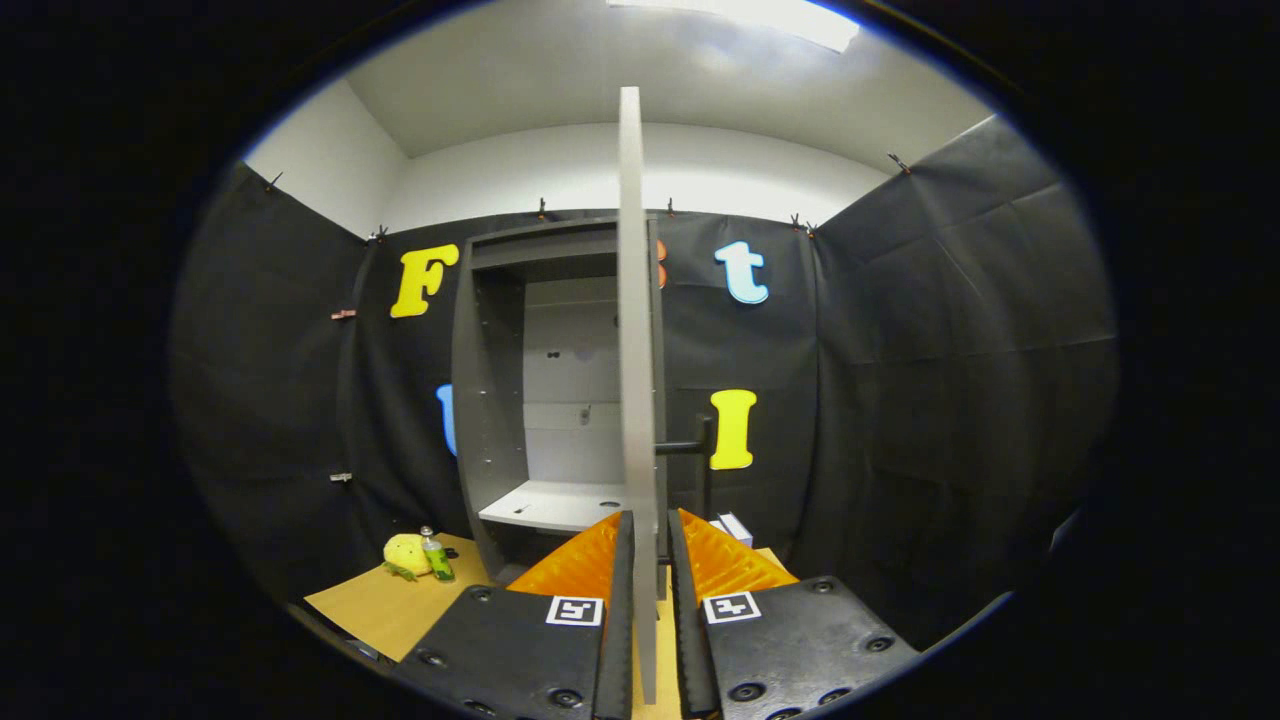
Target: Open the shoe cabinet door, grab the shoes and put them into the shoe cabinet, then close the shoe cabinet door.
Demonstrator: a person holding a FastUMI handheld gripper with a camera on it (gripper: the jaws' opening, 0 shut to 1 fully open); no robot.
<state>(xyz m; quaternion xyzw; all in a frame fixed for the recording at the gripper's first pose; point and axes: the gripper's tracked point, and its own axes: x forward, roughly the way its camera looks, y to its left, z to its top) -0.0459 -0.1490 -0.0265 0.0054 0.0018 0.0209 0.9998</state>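
Note:
The grey shoe cabinet (490, 400) stands against the back wall with its door (632, 300) swung open, so I see the door edge-on straight ahead. Inside are a white back panel and a white shelf (550, 505) with nothing on it. A black bar handle (690, 447) sticks out from the door's right face. My gripper (648, 535) straddles the door's free edge, one finger on each side. The left finger (618, 600) lies against the door. A thin gap shows between the door and the right finger (690, 620).
A yellow plush toy (405, 553) and a small green bottle (437, 558) sit on the wooden floor board (390, 605) left of the cabinet. A white box (737, 525) lies by the cabinet's right foot. Black cloth walls close in on both sides.

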